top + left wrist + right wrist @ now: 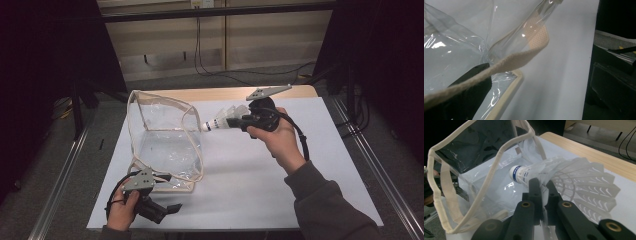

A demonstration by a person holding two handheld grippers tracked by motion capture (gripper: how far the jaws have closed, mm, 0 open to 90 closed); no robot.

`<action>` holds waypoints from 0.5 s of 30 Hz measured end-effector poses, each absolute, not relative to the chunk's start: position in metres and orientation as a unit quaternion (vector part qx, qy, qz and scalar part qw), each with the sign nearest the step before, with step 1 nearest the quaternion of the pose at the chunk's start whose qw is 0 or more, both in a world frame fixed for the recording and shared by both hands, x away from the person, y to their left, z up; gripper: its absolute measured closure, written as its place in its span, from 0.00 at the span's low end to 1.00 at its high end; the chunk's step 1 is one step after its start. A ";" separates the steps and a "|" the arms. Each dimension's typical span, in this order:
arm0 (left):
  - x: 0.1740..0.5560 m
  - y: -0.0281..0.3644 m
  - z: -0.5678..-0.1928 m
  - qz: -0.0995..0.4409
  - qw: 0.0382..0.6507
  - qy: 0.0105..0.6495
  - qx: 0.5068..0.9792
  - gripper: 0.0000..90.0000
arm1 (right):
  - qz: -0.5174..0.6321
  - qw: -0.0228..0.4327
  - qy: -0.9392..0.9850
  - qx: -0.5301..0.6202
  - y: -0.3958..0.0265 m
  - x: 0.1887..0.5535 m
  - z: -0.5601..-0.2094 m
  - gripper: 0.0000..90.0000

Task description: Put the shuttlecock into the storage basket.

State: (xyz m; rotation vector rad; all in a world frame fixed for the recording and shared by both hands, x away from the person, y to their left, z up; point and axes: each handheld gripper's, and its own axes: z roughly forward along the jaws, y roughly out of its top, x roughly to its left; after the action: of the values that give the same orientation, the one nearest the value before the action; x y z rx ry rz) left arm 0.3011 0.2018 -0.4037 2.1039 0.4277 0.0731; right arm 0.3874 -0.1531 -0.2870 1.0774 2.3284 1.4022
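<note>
While its long axis lies nearly level, the shuttlecock (222, 121) points its cork at the clear bag (165, 145), just beside the bag's rim above the table (260, 180). The right gripper (241, 121) is clamped on its feathers. The left gripper (170, 177) seems closed on the bag's strap (506, 62), though its jaws are poorly seen.

One shuttlecock (220, 123); one clear bag (165, 145); two tools.

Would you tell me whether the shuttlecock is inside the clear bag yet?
Out: the shuttlecock hangs in the right claw beside the clear bag.
</note>
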 end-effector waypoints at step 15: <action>0.301 0.202 -0.404 0.030 0.478 0.174 0.860 0.04 | 0.484 0.117 0.790 0.358 -0.139 0.392 -0.266 0.97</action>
State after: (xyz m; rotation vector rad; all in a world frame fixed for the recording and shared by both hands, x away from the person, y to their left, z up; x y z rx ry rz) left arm 0.3010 0.2021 -0.4037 2.1013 0.4254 0.0737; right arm 0.3921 -0.1395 -0.2663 1.0478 2.3112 1.4179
